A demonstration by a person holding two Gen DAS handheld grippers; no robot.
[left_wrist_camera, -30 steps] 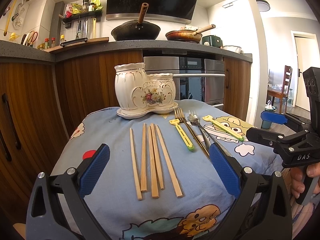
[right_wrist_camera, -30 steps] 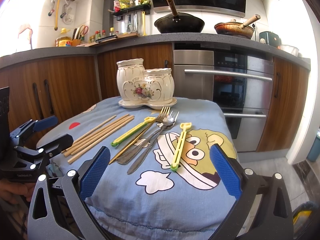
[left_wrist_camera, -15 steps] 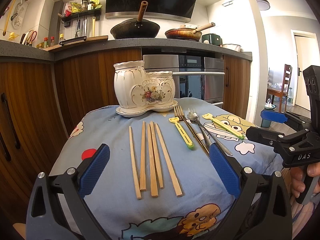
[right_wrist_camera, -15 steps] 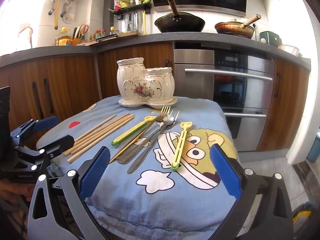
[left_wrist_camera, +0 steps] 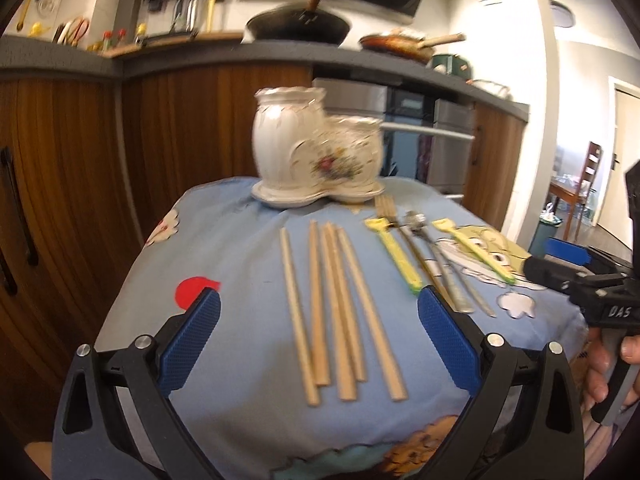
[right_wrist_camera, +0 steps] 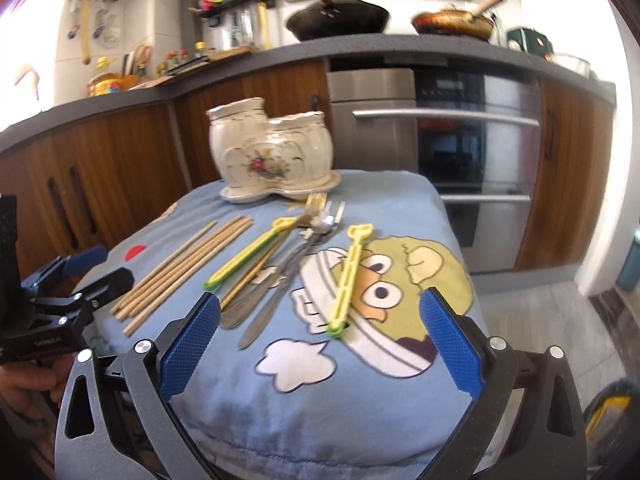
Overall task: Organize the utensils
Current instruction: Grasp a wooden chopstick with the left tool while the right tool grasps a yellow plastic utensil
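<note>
"DAS" on the right gripper (left_wrist_camera: 560,264) body; other lettering illegible.

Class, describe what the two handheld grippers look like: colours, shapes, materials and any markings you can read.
Each gripper, left and right, has two black angled plastic arms with triangular cut-outs, silver round screw heads, and blue cross-hatched textured finger pads. Seen from the left wrist view, the right gripper's black body carries white letters "DAS". No cables show. The hands gripping the handles appear bare; no sleeves are visible.
</note>
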